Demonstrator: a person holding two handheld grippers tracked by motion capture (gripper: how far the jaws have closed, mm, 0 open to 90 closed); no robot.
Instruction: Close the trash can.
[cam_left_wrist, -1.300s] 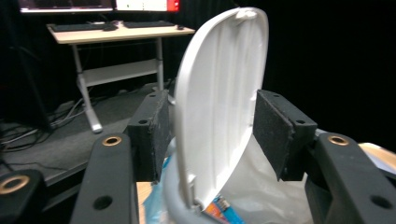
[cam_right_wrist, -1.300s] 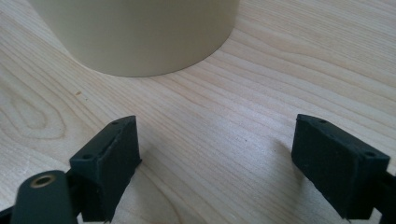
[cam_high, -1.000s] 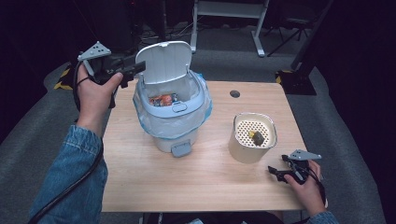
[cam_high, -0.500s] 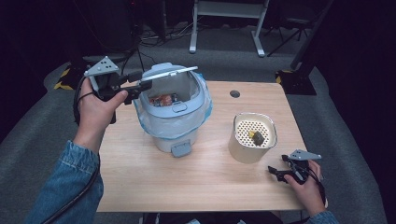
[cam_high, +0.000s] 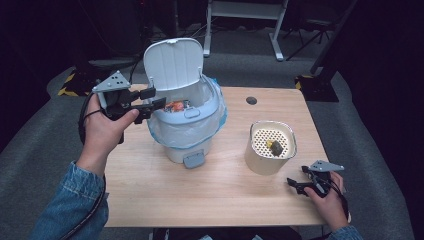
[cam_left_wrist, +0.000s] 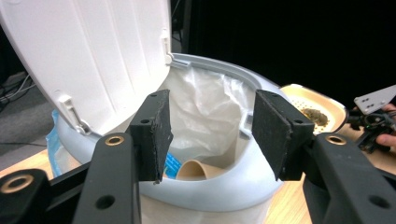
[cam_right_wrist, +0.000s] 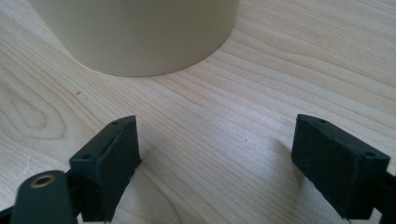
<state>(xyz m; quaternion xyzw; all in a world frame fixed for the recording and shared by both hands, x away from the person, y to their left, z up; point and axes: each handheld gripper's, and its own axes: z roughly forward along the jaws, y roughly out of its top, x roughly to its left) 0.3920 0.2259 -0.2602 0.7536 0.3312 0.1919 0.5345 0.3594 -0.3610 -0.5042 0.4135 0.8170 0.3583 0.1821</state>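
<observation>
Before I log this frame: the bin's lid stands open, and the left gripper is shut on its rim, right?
Not quite. The bin's lid does stand open, but the left gripper is open: the left gripper view shows its fingers spread apart before the rim, gripping nothing.

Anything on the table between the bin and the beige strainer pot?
Nothing: in the high view the stretch of table between the bin and the strainer pot is bare wood.
</observation>
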